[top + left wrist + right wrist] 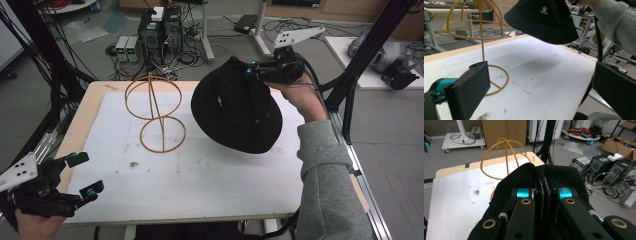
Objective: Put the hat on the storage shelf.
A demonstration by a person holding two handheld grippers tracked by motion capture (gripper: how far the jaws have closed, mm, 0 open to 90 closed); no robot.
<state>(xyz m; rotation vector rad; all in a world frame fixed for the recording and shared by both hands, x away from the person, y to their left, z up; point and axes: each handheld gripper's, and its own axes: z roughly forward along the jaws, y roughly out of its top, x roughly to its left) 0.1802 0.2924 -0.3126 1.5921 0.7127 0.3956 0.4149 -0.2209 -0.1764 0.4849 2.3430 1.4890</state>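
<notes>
Nearest the high camera, at about 7 o'clock, the left claw [85, 175] is hovering over the front left corner of the table [85, 115], its jaws standing wide apart with nothing between them. Its own view is looking across the white sheet [544, 75] that is covering the tabletop, with one black pad [469, 87] showing at 8 o'clock and the other at 4 o'clock.

Farther in, a yellow wire hat stand [154, 112] is standing upright on the sheet at about 11 o'clock, its ring base resting flat and its domed cage rising above.

Beyond and to the right, at 1 o'clock, the right claw [252, 70] is pinching the crown of a black bucket hat [235, 110]. A hand in a grey sleeve [325, 170] is holding that claw up, so the hat is hanging in the air above the sheet, tilted, just beside the stand and not touching it. Seen from the right gripper view, the jaws are standing closed tight on a fold of the black cloth [544, 187], with the stand's cage [504, 157] showing past it at 11 o'clock.
</notes>
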